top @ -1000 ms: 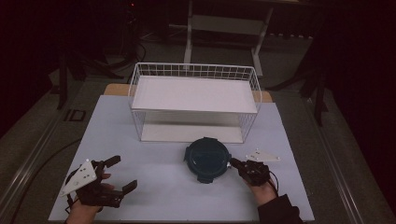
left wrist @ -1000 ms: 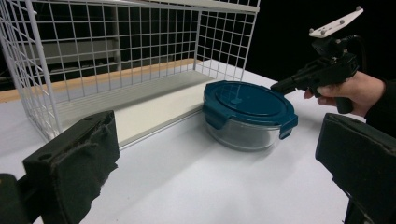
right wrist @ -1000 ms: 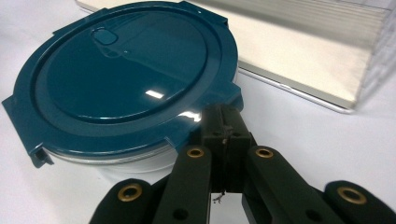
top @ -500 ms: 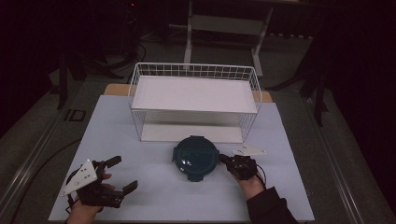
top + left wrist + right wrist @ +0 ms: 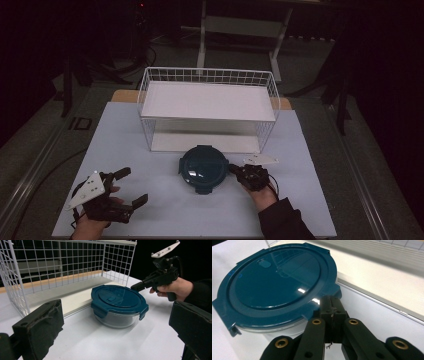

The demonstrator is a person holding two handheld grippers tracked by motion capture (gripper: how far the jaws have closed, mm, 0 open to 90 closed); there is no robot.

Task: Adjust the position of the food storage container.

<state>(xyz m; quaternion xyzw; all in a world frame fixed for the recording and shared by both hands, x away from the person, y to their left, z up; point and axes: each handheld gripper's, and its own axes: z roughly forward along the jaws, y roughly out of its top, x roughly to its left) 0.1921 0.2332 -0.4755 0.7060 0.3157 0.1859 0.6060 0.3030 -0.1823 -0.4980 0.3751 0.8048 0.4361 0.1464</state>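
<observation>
A round glass container with a teal clip-on lid point(image 5: 202, 167) point(image 5: 117, 300) point(image 5: 277, 282) sits on the white table just in front of the wire basket. My right gripper point(image 5: 232, 170) point(image 5: 332, 302) is shut, jaws together, and its tip touches the lid's rim at a side tab on the container's right. The left gripper view shows that same gripper point(image 5: 133, 287) level with the lid's edge. My left gripper point(image 5: 136, 185) point(image 5: 113, 322) rests open at the table's near left, pointing toward the container from a distance, with nothing between its pads.
A white wire basket point(image 5: 207, 75) point(image 5: 50, 265) with a white board point(image 5: 207, 100) laid in it stands at the back middle of the table point(image 5: 165, 215). Bare tabletop lies left and right of the container. The surroundings are dark floor with table legs behind.
My right gripper has slid left with the container moving left ahead of it, closer to the basket's front. The left gripper has stayed put.
</observation>
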